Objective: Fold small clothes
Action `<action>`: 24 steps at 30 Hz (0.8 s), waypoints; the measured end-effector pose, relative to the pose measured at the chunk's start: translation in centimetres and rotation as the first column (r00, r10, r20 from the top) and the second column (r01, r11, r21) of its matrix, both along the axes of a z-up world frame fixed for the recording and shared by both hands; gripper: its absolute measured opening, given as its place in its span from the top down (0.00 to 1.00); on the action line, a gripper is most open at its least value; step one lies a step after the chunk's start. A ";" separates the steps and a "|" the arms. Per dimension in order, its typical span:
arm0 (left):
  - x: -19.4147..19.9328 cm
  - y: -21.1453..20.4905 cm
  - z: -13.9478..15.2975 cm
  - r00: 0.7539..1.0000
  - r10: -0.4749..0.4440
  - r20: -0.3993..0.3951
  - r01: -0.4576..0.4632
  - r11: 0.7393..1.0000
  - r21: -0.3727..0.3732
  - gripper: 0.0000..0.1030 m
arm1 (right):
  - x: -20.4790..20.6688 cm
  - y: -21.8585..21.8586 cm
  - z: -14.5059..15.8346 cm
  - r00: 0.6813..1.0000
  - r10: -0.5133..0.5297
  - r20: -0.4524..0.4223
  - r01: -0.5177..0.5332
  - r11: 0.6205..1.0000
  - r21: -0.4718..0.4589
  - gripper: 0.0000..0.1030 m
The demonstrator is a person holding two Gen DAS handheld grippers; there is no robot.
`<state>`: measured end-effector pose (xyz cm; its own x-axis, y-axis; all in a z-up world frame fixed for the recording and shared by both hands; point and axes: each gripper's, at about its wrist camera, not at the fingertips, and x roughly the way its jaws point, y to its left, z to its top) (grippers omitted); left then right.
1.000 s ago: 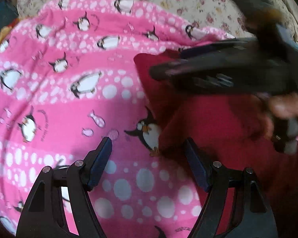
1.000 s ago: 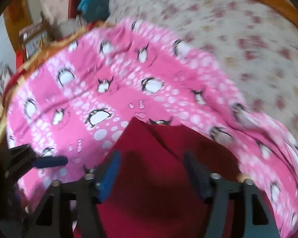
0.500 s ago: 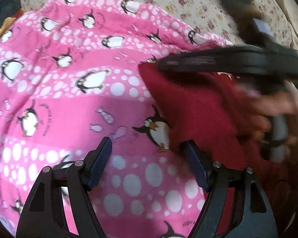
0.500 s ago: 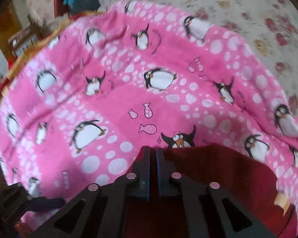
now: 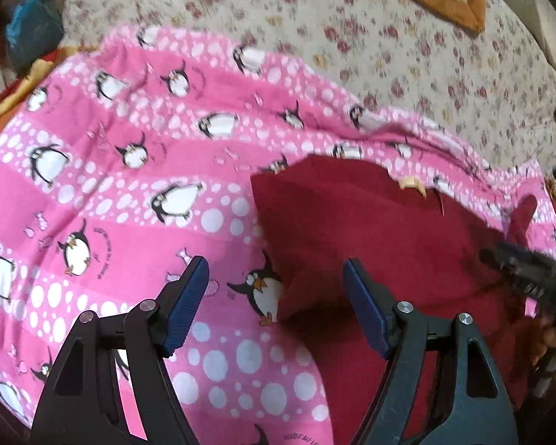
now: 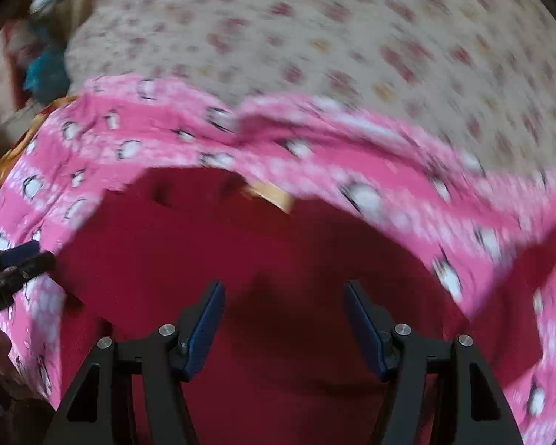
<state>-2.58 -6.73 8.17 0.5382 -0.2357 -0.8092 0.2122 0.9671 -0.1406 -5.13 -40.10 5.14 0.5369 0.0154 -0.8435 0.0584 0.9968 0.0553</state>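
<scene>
On pink penguin blanket point(image 5: 103, 218): red garment point(image 5: 370, 230) | blanket print unreadable, maybe text | left tool point(image 5: 274, 296) open, empty | right tool point(image 6: 283, 319) opening, empty

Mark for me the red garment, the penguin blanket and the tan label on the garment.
red garment point(image 5: 370, 230), left wrist view, middle of the flat cloth.
penguin blanket point(image 5: 129, 222), left wrist view, bare pink stripe left of the garment.
tan label point(image 5: 411, 184), left wrist view, at the garment's far edge.

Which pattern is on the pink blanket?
Penguins and white dots on the pink blanket, sharpest in the left wrist view.

Floral bedsheet point(image 5: 407, 44) under pink penguin blanket point(image 5: 129, 193)
</scene>
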 end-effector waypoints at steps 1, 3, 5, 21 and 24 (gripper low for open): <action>0.1 -0.1 0.0 1.000 0.006 -0.003 -0.006 1.000 0.006 0.27 | -0.2 -0.9 -0.8 1.000 -0.027 -0.007 0.027 1.000 -0.015 0.38; 0.7 -0.7 -0.8 0.999 -0.010 -0.051 0.012 0.999 0.039 0.27 | 0.0 -2.1 -2.5 0.996 -0.070 -0.054 0.068 0.997 -0.034 0.38; 1.3 -1.6 -2.3 0.993 -0.015 -0.116 0.027 0.994 0.105 0.27 | 0.0 -2.9 -3.5 0.996 -0.086 -0.039 0.086 0.996 -0.001 0.38; -2.0 -6.9 0.9 0.997 0.082 -0.004 -0.082 0.997 -0.016 0.27 | -2.1 -5.0 -1.0 0.988 -0.131 0.087 0.120 0.986 0.119 0.36; -2.1 -8.9 0.2 0.998 0.055 0.012 -0.055 0.998 -0.004 0.27 | -2.4 -7.6 -0.9 0.972 -0.213 0.100 0.195 0.966 0.171 0.34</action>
<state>-4.69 -15.68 8.34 0.5599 -0.2080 -0.8020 0.1601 0.9769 -0.1416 -7.50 -47.70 4.27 0.6369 0.0236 -0.7706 0.2435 0.9422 0.2300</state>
